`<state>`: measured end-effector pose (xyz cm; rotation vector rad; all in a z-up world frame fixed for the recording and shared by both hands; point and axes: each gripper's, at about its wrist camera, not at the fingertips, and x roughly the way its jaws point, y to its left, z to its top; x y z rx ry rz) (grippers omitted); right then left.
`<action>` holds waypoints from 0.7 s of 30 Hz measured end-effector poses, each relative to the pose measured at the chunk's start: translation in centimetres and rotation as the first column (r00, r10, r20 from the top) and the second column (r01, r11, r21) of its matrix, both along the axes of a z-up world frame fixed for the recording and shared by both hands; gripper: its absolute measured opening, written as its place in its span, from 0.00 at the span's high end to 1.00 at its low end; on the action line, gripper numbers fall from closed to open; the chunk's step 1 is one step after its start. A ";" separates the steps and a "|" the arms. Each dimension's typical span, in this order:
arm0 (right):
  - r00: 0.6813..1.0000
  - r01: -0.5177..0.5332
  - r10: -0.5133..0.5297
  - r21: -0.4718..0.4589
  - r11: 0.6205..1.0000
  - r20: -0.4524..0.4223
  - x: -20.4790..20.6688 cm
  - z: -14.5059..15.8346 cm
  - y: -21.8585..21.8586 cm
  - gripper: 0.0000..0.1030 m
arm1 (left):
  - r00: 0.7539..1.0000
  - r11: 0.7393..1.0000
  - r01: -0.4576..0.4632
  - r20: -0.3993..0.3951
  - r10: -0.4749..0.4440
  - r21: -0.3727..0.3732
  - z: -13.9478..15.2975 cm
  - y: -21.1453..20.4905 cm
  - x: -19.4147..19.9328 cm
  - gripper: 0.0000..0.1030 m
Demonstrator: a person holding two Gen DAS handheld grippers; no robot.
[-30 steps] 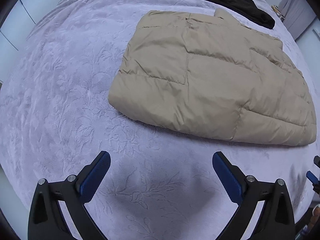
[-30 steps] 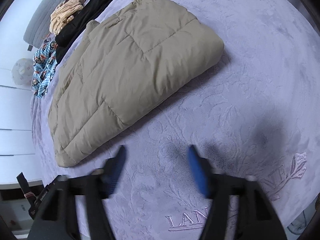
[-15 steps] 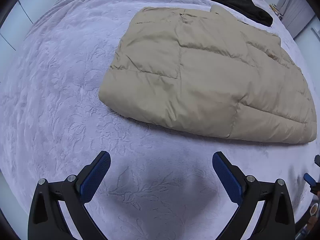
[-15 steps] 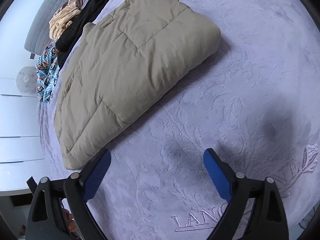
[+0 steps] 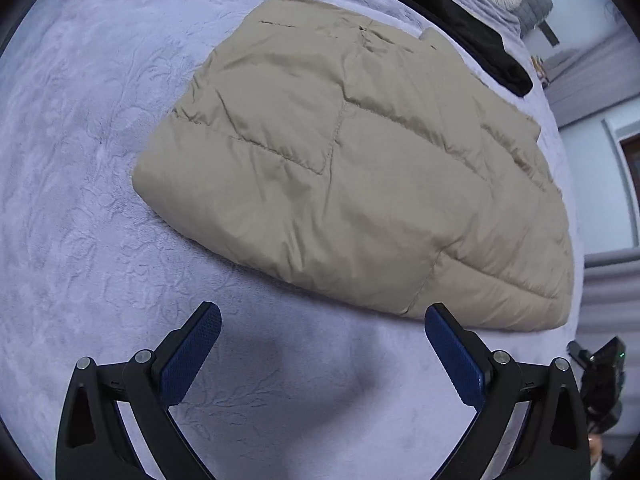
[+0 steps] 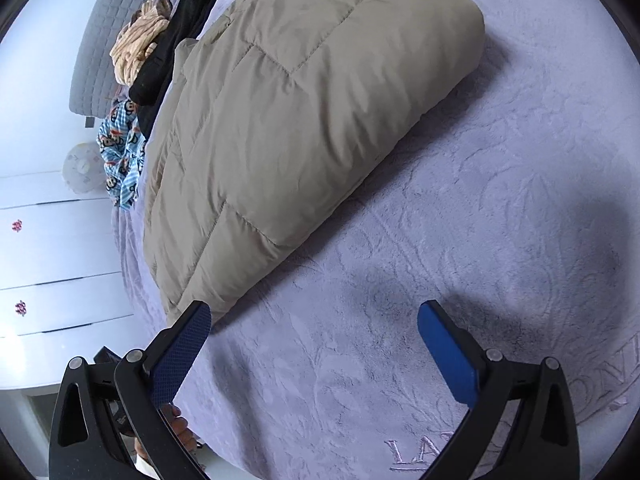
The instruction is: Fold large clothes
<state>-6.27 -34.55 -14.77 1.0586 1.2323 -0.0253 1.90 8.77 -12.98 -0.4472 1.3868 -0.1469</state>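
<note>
- Lining up another fold: tan quilted coat (image 5: 352, 168) lies folded at twelve o'clock on the lilac bedspread (image 5: 80, 184).
- My left gripper (image 5: 320, 336) and right gripper (image 6: 314, 340) both gape wide, empty; next I pinch the near edge.

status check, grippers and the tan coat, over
Left gripper and right gripper: jaws wide open, empty, above the bedspread. Tan coat lies folded flat, untouched. Nothing in the way near its front edge.

Embroidered lettering on the lilac bedspread (image 6: 500, 240) reads "LA…" low down (rest hidden), with "…ON" at the edge.
</note>
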 end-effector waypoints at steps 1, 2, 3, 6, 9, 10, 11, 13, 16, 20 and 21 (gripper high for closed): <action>1.000 0.010 -0.010 0.013 1.000 0.008 0.1 -0.1 -0.2 0.00 | 1.000 0.999 -0.022 -0.006 0.022 -0.035 -0.3 0.5 0.2 0.01; 1.000 0.019 -0.019 0.026 0.999 0.017 0.3 -0.2 -0.4 0.00 | 0.999 0.997 -0.041 -0.012 0.040 -0.064 -0.5 0.9 0.3 0.01; 0.999 0.028 -0.028 0.036 0.999 0.024 0.4 -0.2 -0.6 0.00 | 0.998 0.993 -0.063 -0.020 0.061 -0.098 -0.8 1.5 0.4 0.01; 0.997 0.054 -0.057 0.059 0.997 0.047 0.9 -0.3 -1.2 0.00 | 0.993 0.972 -0.116 -0.050 0.107 -0.204 -2.0 2.5 0.3 0.01; 0.992 0.094 -0.102 0.107 0.990 0.075 1.4 -0.4 -1.9 0.00 | 0.987 0.940 -0.156 -0.081 0.137 -0.303 -3.6 3.2 0.1 0.01; 0.989 0.108 -0.119 0.125 0.986 0.084 1.6 -0.6 -2.2 0.00 | 0.985 0.930 -0.170 -0.093 0.147 -0.325 -4.3 2.9 0.1 0.01; 0.987 0.116 -0.129 0.136 0.984 0.091 1.8 -0.7 -2.4 0.00 | 0.982 0.920 -0.181 -0.105 0.154 -0.346 -4.9 3.3 0.2 0.01; 0.985 0.120 -0.136 0.151 0.981 0.104 2.6 -1.0 -2.6 0.00 | 0.980 0.912 -0.197 -0.113 0.167 -0.360 -5.8 3.0 0.8 0.01; 0.985 0.111 -0.130 0.163 0.980 0.110 4.1 -1.8 -2.5 0.00 | 0.979 0.904 -0.203 -0.076 0.188 -0.377 -6.0 2.5 2.2 0.01; 0.984 0.114 -0.139 0.204 0.972 0.114 6.0 -3.2 -2.4 0.00 | 0.975 0.899 -0.218 -0.040 0.220 -0.381 -6.1 2.0 4.6 0.01; 0.983 0.116 -0.143 0.214 0.970 0.117 6.4 -3.5 -2.5 0.00 | 0.972 0.896 -0.229 -0.039 0.232 -0.381 -6.3 2.0 5.1 0.01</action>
